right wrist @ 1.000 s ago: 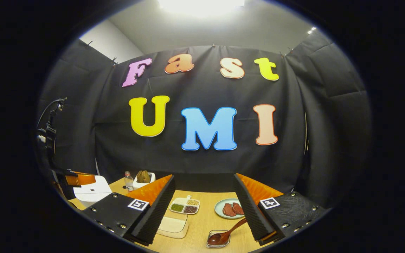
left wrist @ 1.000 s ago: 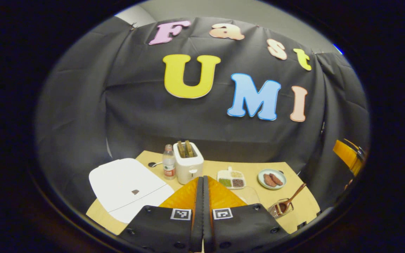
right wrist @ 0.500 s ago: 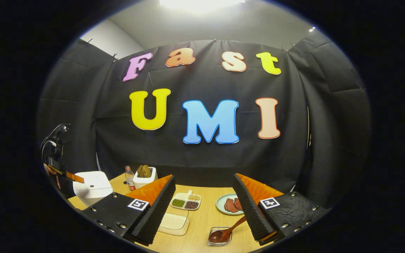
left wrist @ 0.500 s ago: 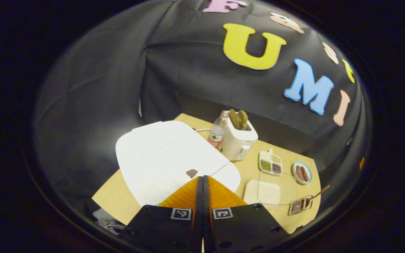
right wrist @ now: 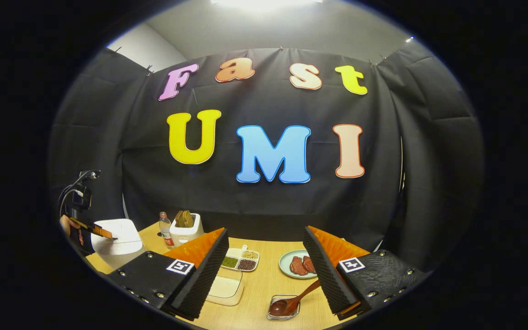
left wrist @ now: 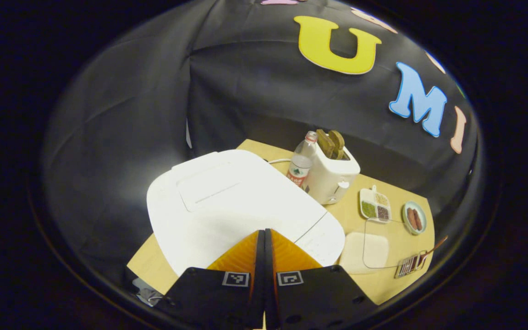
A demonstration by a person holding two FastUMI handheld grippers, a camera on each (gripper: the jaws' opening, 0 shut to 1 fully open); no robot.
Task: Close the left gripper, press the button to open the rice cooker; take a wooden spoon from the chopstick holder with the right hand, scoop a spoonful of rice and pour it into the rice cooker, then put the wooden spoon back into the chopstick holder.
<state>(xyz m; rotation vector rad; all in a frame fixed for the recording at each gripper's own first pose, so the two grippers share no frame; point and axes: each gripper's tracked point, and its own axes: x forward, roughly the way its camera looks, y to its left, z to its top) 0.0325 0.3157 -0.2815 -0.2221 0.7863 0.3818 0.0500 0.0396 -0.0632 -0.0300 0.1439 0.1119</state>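
rice cooker left of toaster, bottle between them
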